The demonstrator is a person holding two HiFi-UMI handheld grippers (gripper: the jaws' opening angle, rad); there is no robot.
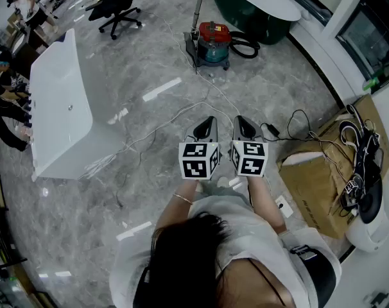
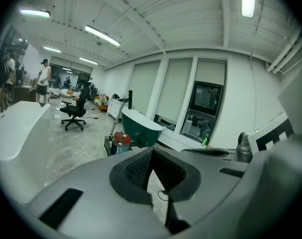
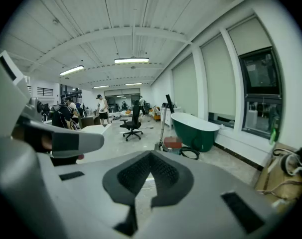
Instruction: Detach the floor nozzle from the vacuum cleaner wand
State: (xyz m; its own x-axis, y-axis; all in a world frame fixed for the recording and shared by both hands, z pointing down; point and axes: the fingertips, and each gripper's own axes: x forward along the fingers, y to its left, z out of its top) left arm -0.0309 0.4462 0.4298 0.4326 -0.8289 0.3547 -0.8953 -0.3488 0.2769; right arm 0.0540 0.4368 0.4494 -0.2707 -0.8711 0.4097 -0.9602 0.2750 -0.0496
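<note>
The vacuum cleaner [image 1: 214, 42], a red-and-teal canister, stands on the marble floor well ahead of me. Its silver wand [image 1: 199, 8] rises upright at the canister's left side, and a black hose [image 1: 246, 46] coils to the right. The foot of the wand is too small to make out. The canister also shows far off in the left gripper view [image 2: 122, 141] and the right gripper view [image 3: 172, 144]. My left gripper [image 1: 208, 122] and right gripper [image 1: 242, 122] are held side by side in front of me, both shut and empty, far from the vacuum.
A white bathtub [image 1: 60, 104] stands at the left and a dark green one [image 1: 252, 8] behind the vacuum. An office chair [image 1: 117, 8] is at the back. A cardboard box [image 1: 319, 172] with cables sits at the right. White cords [image 1: 175, 117] trail across the floor.
</note>
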